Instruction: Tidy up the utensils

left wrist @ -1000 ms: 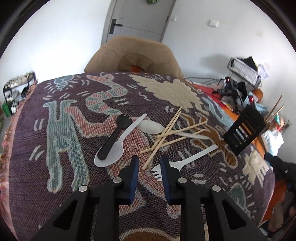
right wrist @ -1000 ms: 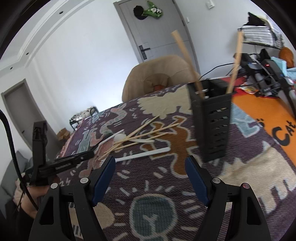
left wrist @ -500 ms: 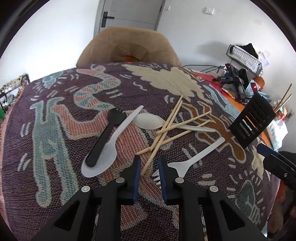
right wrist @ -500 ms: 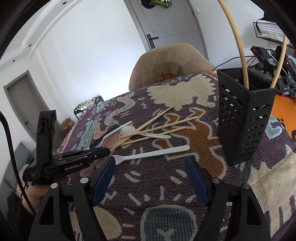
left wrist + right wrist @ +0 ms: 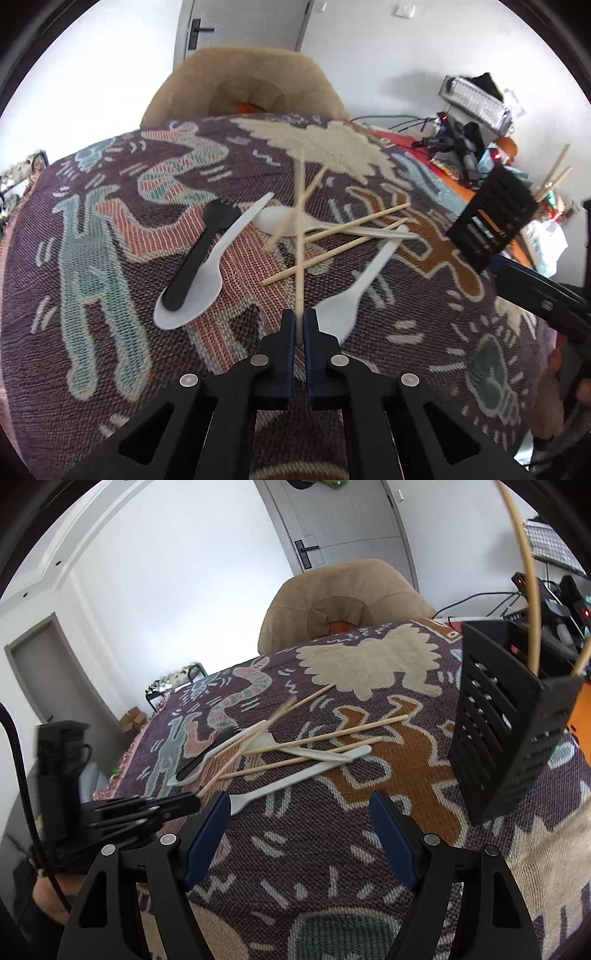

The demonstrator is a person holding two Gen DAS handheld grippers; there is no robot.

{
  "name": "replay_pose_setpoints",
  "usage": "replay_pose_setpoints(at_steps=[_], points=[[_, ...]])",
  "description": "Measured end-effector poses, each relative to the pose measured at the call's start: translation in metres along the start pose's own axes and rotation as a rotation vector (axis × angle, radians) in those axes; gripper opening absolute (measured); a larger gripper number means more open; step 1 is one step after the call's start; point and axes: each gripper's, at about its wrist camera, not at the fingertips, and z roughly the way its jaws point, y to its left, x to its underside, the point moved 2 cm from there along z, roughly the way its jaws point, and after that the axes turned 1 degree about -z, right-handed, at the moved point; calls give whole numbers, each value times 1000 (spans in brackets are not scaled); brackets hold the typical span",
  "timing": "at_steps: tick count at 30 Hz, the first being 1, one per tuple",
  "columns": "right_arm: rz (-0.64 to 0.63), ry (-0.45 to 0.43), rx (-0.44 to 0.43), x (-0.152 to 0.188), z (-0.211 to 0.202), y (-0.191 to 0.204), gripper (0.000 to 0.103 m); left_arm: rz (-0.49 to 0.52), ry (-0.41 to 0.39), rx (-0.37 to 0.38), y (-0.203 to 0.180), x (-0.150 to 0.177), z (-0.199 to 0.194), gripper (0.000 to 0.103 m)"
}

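Early days here: my left gripper (image 5: 299, 325) has just clamped on one chopstick (image 5: 300, 236) from the pile, right gripper (image 5: 299, 834) gaping empty, two sticks already in the black holder (image 5: 513, 731), spoons and fork (image 5: 354, 291) left.

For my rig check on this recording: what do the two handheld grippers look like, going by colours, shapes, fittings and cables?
Both are matte black plastic. The left gripper and the right gripper each have two angular fingers with triangular cut-outs, round silver fasteners and dark blue pads. A black cable runs by the left unit.

Chopsticks (image 5: 300, 236) on cloth: four; white utensils (image 5: 207, 275): three.
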Motion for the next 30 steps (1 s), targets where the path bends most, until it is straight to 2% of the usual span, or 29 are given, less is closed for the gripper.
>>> replay_pose_setpoints(at_steps=[3, 8, 14, 17, 19, 24, 30], points=[[-10, 4, -6, -5, 5, 6, 77, 5, -31, 37, -3, 3, -19, 4], [-88, 23, 7, -17, 21, 19, 76, -23, -100, 49, 2, 3, -51, 4], [-288, 86, 53, -33, 51, 45, 64, -68, -168, 11, 17, 0, -80, 4], [-396, 124, 92, -39, 72, 58, 63, -98, -194, -7, 25, 2, -90, 4], [-465, 149, 115, -38, 86, 67, 63, -120, -199, -22, 30, 5, -94, 4], [-634, 192, 184, -32, 114, 86, 51, -160, -224, -58, 47, 14, -110, 4], [-799, 219, 241, -26, 136, 104, 48, -206, -237, -98, 67, 25, -124, 4]])
